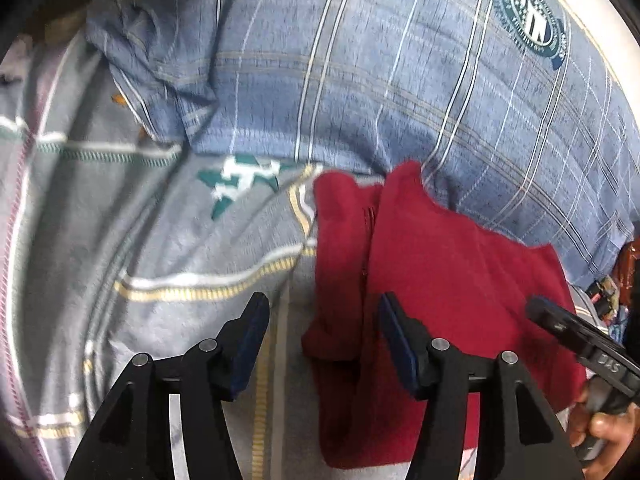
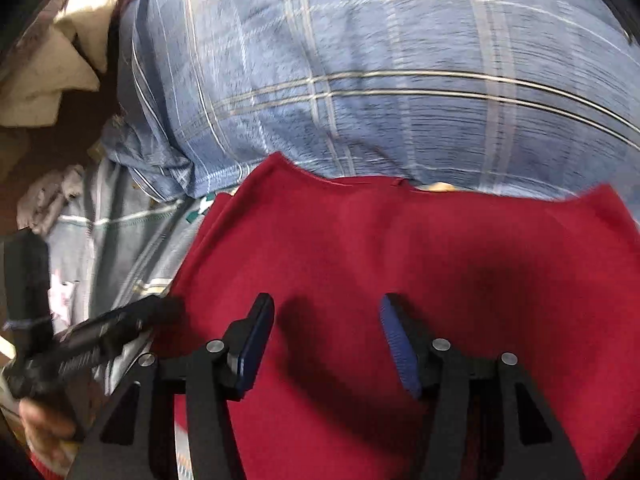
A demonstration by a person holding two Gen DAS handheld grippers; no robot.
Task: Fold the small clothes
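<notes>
The red garment [image 1: 440,280] lies spread on a grey striped sheet [image 1: 140,240], its far edge against a blue plaid pillow [image 1: 400,80]; in the right wrist view the red garment [image 2: 400,240] fills the lower middle of the picture, with the pillow [image 2: 360,80] behind it. The cloth looks soft and plain, with a seam or fold running lengthwise near its left side and an uneven far edge showing two raised points. The left gripper [image 1: 324,312] tilts downward over the garment's left edge, jaws apart with nothing pinched between them; one finger is over the sheet, the other over the red cloth. The right gripper [image 2: 327,312] also tilts downward, over the middle of the garment, jaws apart and empty, casting a dark shadow on the cloth. Each gripper shows in the other's view: the right gripper [image 1: 568,332] at the right edge, held by a hand [image 1: 604,436], and the left gripper [image 2: 120,328] at the lower left, with a hand [image 2: 44,420] below it. Both views are blurred. The garment's near edge is hidden behind the gripper bodies, so its full shape cannot be told. A round teal emblem [image 1: 532,20] marks the pillow. Pale crumpled cloth [image 2: 52,76] lies at the upper left, hard to make out.
</notes>
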